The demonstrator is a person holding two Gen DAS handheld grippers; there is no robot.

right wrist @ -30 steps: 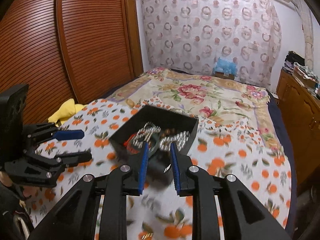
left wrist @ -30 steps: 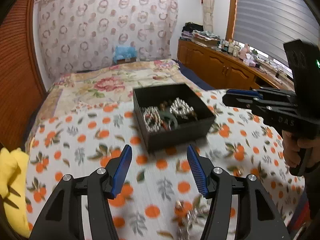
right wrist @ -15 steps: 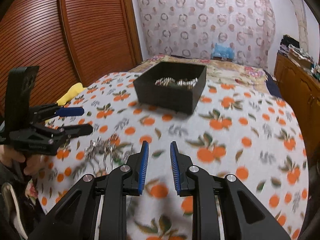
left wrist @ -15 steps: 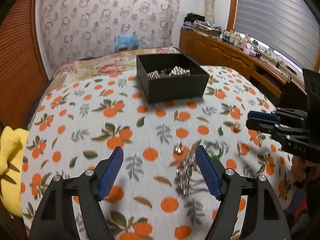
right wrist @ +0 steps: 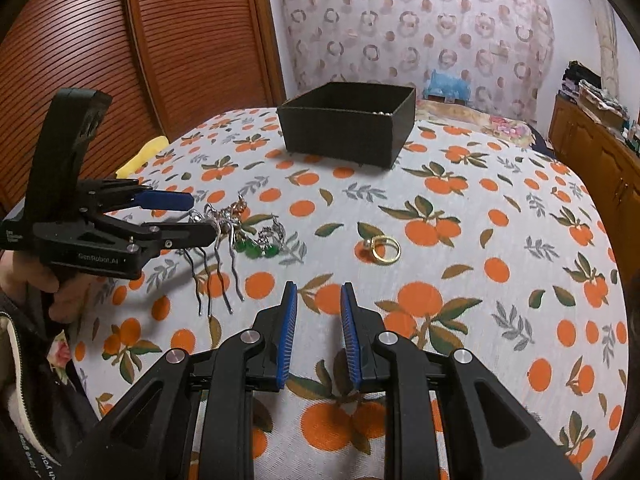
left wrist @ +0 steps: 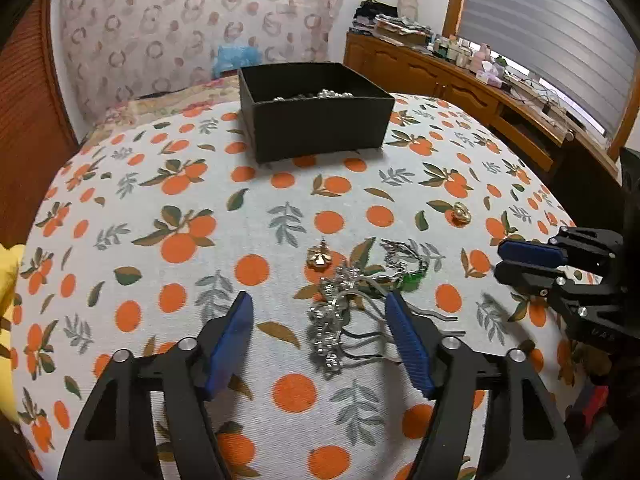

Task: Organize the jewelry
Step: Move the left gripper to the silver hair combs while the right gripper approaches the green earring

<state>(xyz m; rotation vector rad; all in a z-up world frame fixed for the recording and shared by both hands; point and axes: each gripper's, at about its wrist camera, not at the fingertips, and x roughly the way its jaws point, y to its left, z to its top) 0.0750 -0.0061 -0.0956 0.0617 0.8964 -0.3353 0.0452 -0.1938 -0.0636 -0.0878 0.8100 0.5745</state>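
Both grippers low over the orange-print tablecloth, jewelry pile between the left jaws.

Since 0.5 s ago both wrist views have dropped closer to the cloth; the black jewelry box now looks larger in both views and stays at the far side, silver pieces just showing over its rim. Left gripper: jaws spread wide, empty, straddling the silver hair comb, which now sits deeper between the blue pads than before. Green-stone piece lies tangled at the comb's far end; a gold flower charm just beyond it. Right gripper: jaws a narrow gap apart, holding nothing, held level beside the pile. Gold ring lies apart, ahead of the right gripper.
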